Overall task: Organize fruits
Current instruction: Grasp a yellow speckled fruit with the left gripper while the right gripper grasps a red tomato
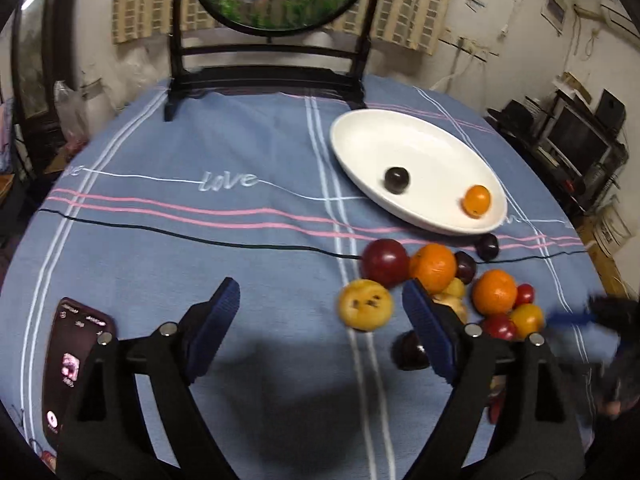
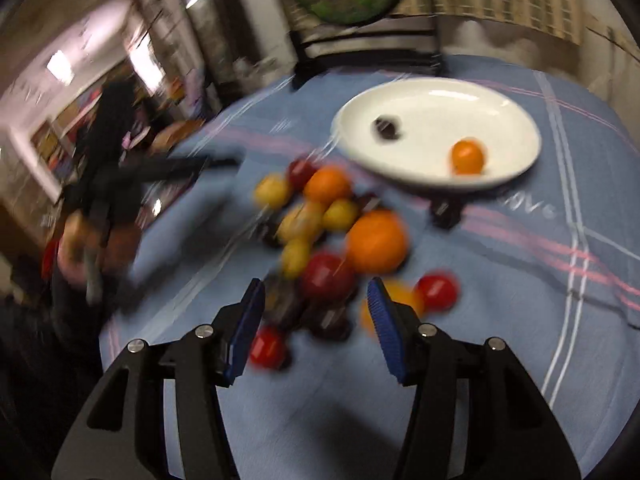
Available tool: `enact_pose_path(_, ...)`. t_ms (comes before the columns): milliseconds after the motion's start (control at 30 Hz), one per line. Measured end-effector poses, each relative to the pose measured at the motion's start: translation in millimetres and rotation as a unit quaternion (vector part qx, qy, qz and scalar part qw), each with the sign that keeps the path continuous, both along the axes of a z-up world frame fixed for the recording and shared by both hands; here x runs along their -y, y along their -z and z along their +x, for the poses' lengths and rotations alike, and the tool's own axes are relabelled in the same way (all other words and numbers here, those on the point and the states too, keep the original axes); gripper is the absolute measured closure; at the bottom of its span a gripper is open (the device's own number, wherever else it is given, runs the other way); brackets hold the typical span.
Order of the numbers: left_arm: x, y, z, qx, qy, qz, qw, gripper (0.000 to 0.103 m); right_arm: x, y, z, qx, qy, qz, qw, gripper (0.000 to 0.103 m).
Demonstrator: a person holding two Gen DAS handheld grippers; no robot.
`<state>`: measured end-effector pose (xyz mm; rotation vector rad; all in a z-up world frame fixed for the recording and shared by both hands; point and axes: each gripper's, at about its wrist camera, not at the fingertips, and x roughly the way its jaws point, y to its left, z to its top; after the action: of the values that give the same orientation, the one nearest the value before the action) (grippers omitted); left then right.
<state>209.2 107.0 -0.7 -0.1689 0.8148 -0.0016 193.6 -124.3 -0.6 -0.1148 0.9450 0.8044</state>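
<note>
Left gripper [image 1: 320, 312]: jaws spread wide, nothing between.
Right gripper [image 2: 316, 300]: jaws apart, empty, above fruit pile [image 2: 320, 232].
Plate [image 1: 432, 148]: held a dark plum [image 1: 397, 179] and a small orange [image 1: 477, 201].

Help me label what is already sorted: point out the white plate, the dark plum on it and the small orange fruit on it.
white plate [image 1: 420, 140]: left wrist view, bare inner surface.
dark plum [image 1: 397, 179]: left wrist view, its middle.
small orange fruit [image 1: 477, 200]: left wrist view, its middle.
</note>
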Motion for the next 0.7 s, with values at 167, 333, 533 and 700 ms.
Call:
enact_pose_path(167, -4, 6, -1, -0.013, 0.007, -0.022, 0.9996, 0.017, -13, 8, -17, -0.008, -0.038, -0.012, 0.999, 0.048)
enact_pose_path(333, -4, 7, -2, -0.012, 0.008, -0.017, 0.9997, 0.017, -27, 21, -19, -0.024, -0.049, -0.027, 0.998, 0.049)
enact_pose_path(533, -5, 16, 2, -0.027, 0.004, -0.018, 0.9995, 0.017, -37, 32, -14, -0.030, -0.041, -0.047, 0.998, 0.069)
enact_pose_path(700, 6, 23, 5, -0.032, 0.029, -0.008, 0.9990, 0.025, -24, 16, -11, -0.036, -0.042, 0.011, 0.998, 0.071)
